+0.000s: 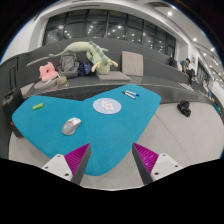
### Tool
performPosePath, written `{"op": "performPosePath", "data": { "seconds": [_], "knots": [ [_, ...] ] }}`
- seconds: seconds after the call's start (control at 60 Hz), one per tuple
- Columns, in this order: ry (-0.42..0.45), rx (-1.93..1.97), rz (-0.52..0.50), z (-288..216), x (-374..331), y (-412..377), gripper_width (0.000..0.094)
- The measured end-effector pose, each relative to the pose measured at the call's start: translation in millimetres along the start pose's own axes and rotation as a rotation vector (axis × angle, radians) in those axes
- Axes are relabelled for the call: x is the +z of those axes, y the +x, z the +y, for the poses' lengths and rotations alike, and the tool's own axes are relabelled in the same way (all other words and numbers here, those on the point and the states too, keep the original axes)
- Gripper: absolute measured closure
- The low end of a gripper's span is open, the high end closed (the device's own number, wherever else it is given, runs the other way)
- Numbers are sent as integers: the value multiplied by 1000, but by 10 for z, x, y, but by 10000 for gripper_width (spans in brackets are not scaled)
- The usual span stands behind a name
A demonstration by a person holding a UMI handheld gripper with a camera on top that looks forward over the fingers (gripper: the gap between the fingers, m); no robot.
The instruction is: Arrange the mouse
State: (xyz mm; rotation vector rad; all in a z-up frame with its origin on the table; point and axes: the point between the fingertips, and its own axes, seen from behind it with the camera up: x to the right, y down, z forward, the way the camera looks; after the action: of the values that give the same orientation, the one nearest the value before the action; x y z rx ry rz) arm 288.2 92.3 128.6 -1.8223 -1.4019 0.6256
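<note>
Jaws (108, 166) stood released, nothing between pink pads (78, 157). Mouse (71, 125) lay on teal mat (135, 112), just ahead of left finger, off-centre. Risk: straight approach would catch mouse edge, pushing it across mat. Smooth domed shell likely to slip from pinch. White disc (105, 105) beyond, near enough to get nudged. Worktop clutter (70, 62) lay well apart.

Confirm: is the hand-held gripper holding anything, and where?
Nothing held. The hand-held gripper is open, with only blue mat between its fingers; the mouse lies untouched ahead.
</note>
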Motion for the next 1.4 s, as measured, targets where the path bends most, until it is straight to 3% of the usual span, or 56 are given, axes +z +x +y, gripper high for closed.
{"op": "performPosePath", "data": {
  "seconds": [0.217,0.65,1.2,1.4],
  "knots": [
    [10,-42,-76,-13,-104,-390,90],
    [36,-102,-277,256,-262,-1889,94],
    [94,-111,-230,336,926,-2257,93],
    [72,-88,-212,237,1388,-2341,92]
  ]
}}
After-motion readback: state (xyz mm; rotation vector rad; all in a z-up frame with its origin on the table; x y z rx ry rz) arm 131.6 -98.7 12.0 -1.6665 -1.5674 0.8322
